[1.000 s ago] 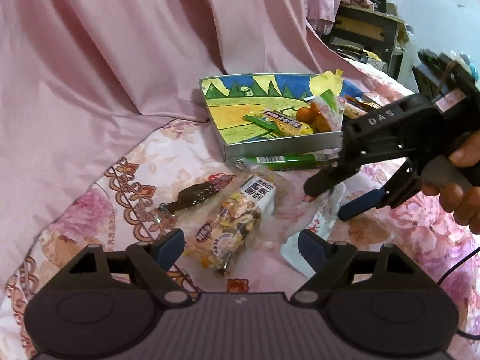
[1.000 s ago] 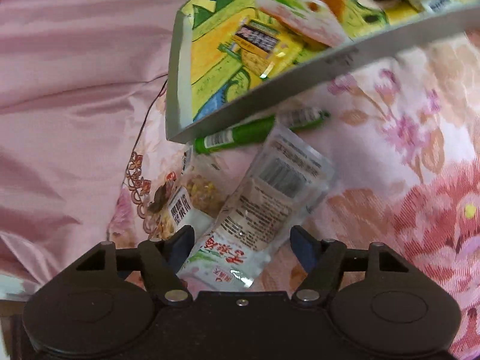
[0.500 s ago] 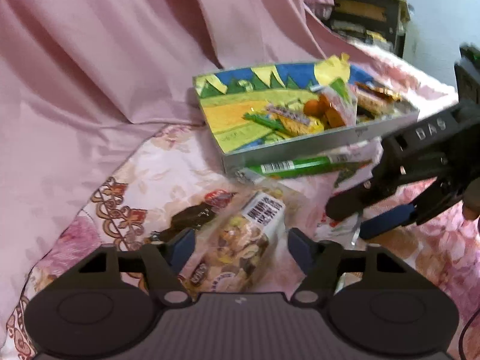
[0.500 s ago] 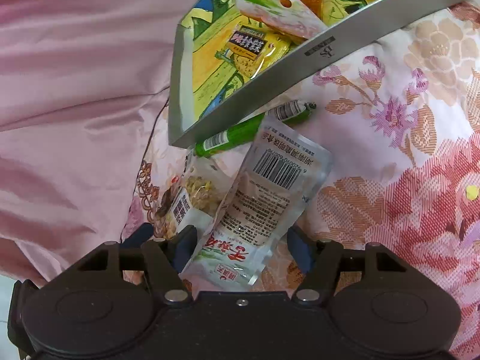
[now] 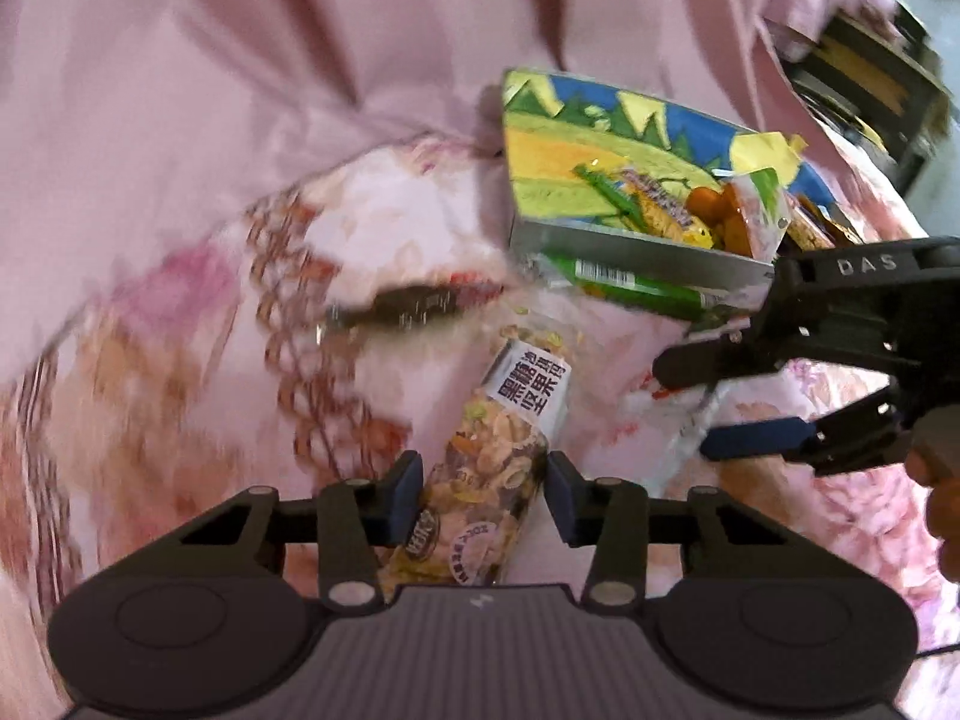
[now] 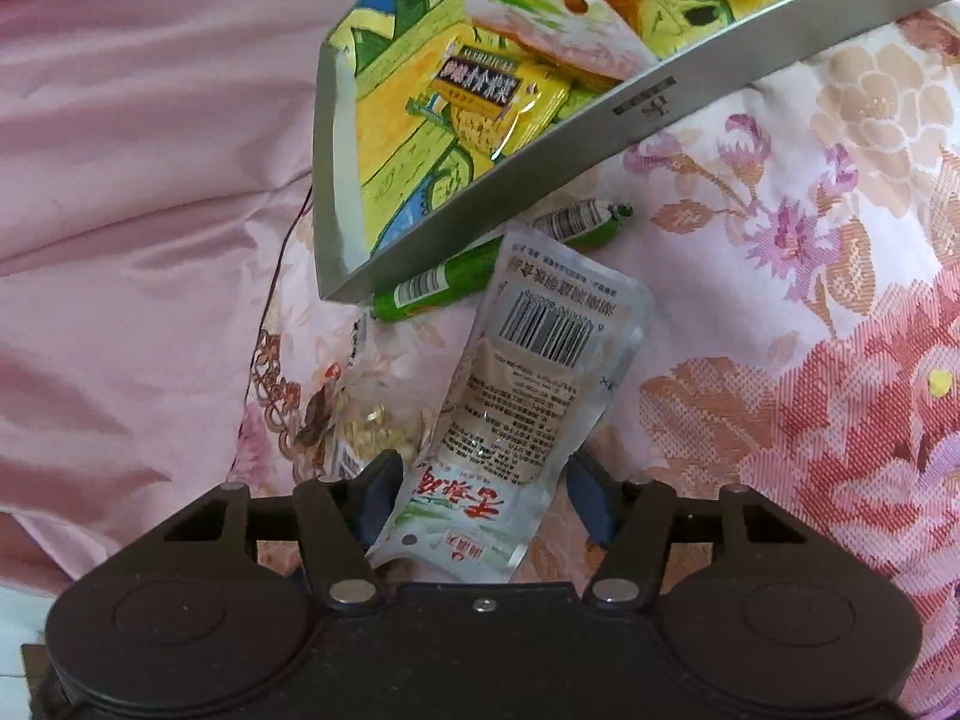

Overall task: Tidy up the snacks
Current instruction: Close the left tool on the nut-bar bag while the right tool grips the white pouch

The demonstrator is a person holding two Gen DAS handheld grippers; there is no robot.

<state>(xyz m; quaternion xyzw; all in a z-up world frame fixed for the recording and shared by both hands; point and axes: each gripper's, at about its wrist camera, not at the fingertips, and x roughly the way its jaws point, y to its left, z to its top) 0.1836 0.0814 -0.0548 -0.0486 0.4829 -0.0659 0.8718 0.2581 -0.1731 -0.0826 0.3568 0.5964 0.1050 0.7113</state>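
Note:
A clear packet of mixed nuts [image 5: 498,450] lies on the floral bedspread between the pads of my left gripper [image 5: 483,495]. Its jaws are closing and both pads touch the packet's sides. A white pouch with a barcode [image 6: 528,384] lies between the fingers of my right gripper [image 6: 486,498]. Those jaws are closing too, with a small gap left at the right pad. The right gripper [image 5: 684,408] also shows at the right of the left wrist view. Behind stands a grey box with a colourful lining [image 5: 630,249], holding several snacks.
A green stick snack [image 5: 636,288] lies against the box's front wall, and a dark wrapped candy [image 5: 414,306] to its left. Pink satin cloth [image 5: 300,60] rises behind. Dark furniture [image 5: 870,78] stands far right. A person's hand [image 5: 942,480] holds the right gripper.
My left gripper has rolled, dropped closer and narrowed from wide open onto the nut packet. The right gripper's fingers have drawn in around the white pouch and barely moved.

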